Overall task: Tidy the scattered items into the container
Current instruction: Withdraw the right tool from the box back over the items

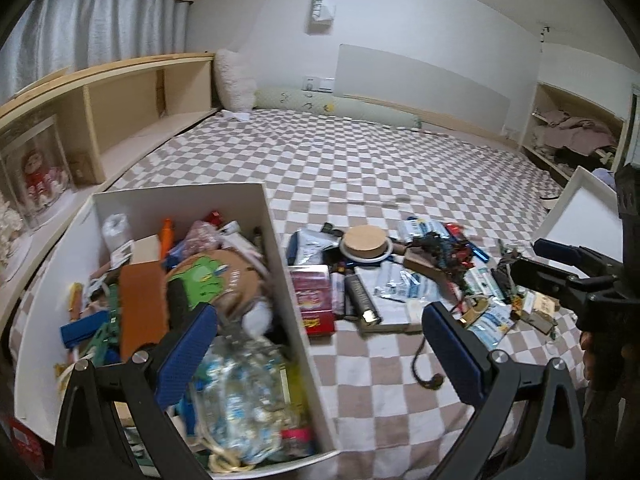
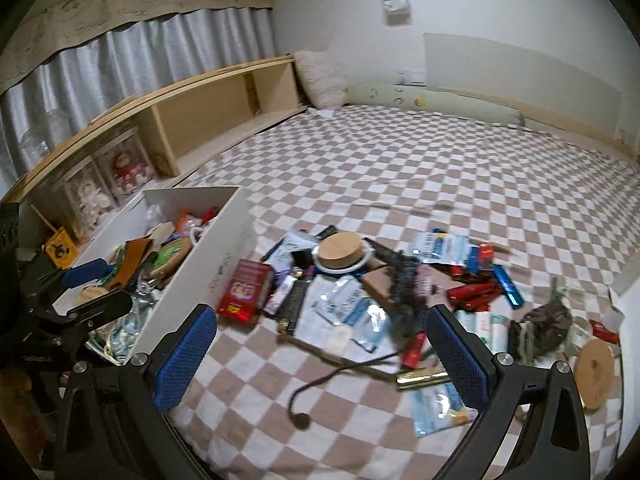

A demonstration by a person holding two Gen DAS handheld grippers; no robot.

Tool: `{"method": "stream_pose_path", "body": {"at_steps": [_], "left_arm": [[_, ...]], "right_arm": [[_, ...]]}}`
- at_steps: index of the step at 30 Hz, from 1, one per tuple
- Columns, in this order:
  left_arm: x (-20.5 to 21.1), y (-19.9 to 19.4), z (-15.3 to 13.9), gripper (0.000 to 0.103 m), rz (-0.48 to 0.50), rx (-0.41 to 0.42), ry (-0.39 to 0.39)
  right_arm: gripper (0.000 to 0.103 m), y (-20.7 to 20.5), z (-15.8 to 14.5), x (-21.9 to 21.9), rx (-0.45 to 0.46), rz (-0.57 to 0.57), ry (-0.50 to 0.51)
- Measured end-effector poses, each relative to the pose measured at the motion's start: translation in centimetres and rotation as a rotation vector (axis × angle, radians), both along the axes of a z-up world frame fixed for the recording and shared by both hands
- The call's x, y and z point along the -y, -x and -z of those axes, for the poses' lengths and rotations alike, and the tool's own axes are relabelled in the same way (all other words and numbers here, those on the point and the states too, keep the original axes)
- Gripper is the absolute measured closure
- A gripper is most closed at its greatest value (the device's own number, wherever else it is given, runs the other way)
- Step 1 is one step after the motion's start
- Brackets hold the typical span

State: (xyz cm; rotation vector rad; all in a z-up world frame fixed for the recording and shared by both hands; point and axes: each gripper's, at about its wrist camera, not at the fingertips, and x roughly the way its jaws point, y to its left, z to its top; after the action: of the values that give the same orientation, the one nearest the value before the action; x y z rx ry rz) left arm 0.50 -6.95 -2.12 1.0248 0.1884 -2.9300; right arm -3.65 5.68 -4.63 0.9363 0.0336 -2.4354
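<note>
A white box (image 1: 280, 240) stands on the checked bed, packed with several odds and ends. My left gripper (image 1: 320, 348) is open and holds nothing; one finger hangs over the box, the other over the blanket. Beside the box lies a scattered pile: a red carton (image 1: 314, 300), a cork lid on a white ring (image 1: 366, 244), white sachets (image 1: 400, 284) and a black cord (image 1: 424, 364). My right gripper (image 2: 324, 354) is open and empty above the blanket, just short of the pile's cord (image 2: 320, 384), red carton (image 2: 246, 290) and dark pouch (image 2: 548, 324). It also shows at the right of the left wrist view (image 1: 532, 264).
A low wooden shelf (image 1: 152, 92) runs along the left of the bed, with a pillow (image 1: 236, 80) and a bolster (image 1: 340, 108) at the head. A white tray or lid (image 1: 580, 208) leans at the right. A cork coaster (image 2: 596, 368) lies near it. The far half of the blanket holds nothing.
</note>
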Motion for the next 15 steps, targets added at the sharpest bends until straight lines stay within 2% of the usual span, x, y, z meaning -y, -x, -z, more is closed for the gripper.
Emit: {"method": "stream_pose_path", "body": {"at_steps": [15], "left_arm": [[-3.3, 1.8, 0.3, 0.002, 0.089, 0.008, -0.015]], "right_arm": [[0.0, 0.5, 0.3, -4.2, -0.011, 0.09, -0.01]]}}
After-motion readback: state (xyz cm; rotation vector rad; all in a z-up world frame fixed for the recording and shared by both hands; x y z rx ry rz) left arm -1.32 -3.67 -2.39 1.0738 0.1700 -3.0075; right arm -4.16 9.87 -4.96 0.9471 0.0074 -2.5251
